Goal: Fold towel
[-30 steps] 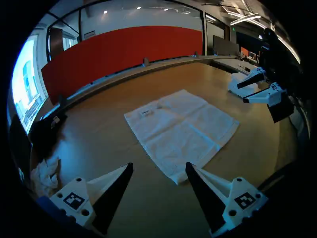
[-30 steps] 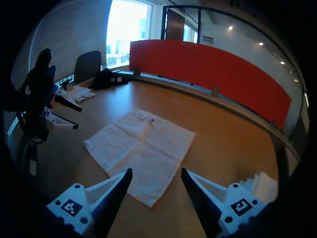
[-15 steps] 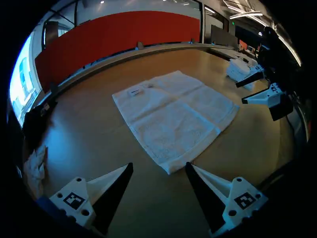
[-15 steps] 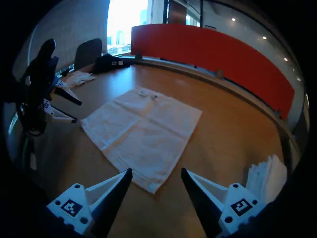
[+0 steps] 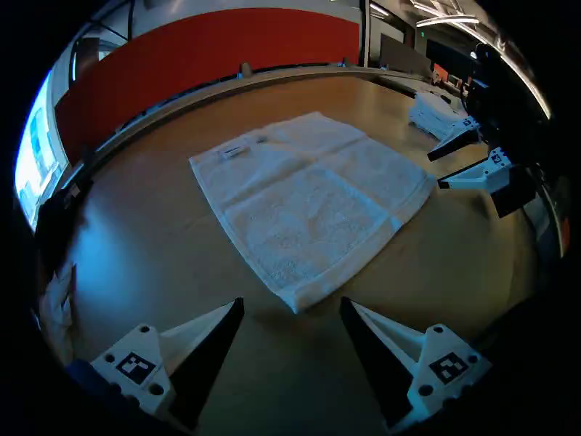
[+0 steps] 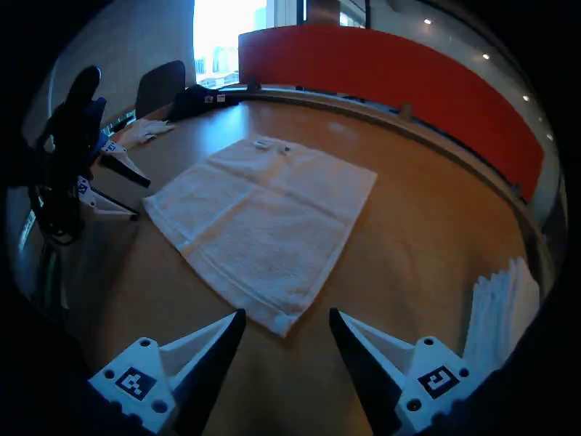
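White towel (image 5: pixel 312 203) spread flat on a wood table (image 5: pixel 145 240), nothing gripped.
Left gripper view: left gripper (image 5: pixel 290 301) released, fingers wide apart, empty; towel's near corner sits just ahead betw. the tips. Right gripper (image 5: pixel 436 171) at far right, also apart, near the towel's right corner; stack of folded towels (image 5: pixel 436 116) behind it. Right gripper view: right gripper (image 6: pixel 287 314) open, empty, another towel corner just ahead; left gripper (image 6: pixel 143 199) at far left by the towel's edge; red partition (image 6: pixel 407 80) behind the table.

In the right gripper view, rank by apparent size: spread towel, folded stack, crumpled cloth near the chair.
1. spread towel, clearly largest.
2. folded stack, though nearer the camera and cut off at the edge.
3. crumpled cloth, smallest, but far off.
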Demonstrator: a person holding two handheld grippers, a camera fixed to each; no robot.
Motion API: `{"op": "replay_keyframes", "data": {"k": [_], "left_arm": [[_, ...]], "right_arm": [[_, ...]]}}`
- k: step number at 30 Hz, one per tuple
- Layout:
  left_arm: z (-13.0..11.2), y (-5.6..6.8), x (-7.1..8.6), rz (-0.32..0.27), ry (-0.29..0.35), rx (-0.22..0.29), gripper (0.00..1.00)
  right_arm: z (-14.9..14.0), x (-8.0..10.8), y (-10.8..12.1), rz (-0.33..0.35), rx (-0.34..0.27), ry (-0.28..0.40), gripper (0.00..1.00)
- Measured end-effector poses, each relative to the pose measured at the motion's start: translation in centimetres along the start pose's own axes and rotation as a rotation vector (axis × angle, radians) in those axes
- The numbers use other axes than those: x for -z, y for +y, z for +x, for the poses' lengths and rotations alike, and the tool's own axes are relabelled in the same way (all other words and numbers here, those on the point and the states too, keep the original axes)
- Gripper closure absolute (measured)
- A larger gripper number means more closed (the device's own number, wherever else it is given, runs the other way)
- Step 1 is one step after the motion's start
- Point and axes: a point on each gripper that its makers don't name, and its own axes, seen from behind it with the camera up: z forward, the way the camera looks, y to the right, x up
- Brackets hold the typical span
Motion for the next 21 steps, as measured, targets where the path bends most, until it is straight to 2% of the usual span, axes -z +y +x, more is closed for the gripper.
{"op": "replay_keyframes", "data": {"k": [5,8,14,21], "left_arm": [[-0.1,0.4,-0.2,-0.008,-0.003,-0.005,0.03],[-0.1,0.7,-0.4,-0.021,-0.005,0.0,0.09],[-0.1,0.5,-0.5,-0.005,-0.009,0.024,0.2],[-0.2,0.6,-0.5,0.002,-0.015,0.031,0.27]], "right_arm": [[-0.5,-0.1,0.0,0.007,0.001,-0.01,0.2],[-0.8,-0.2,-0.1,0.011,-0.003,-0.017,0.26],[-1.0,-0.6,-0.4,0.024,-0.019,-0.025,0.37],[-1.1,-0.6,-0.4,0.026,-0.019,-0.022,0.41]]}}
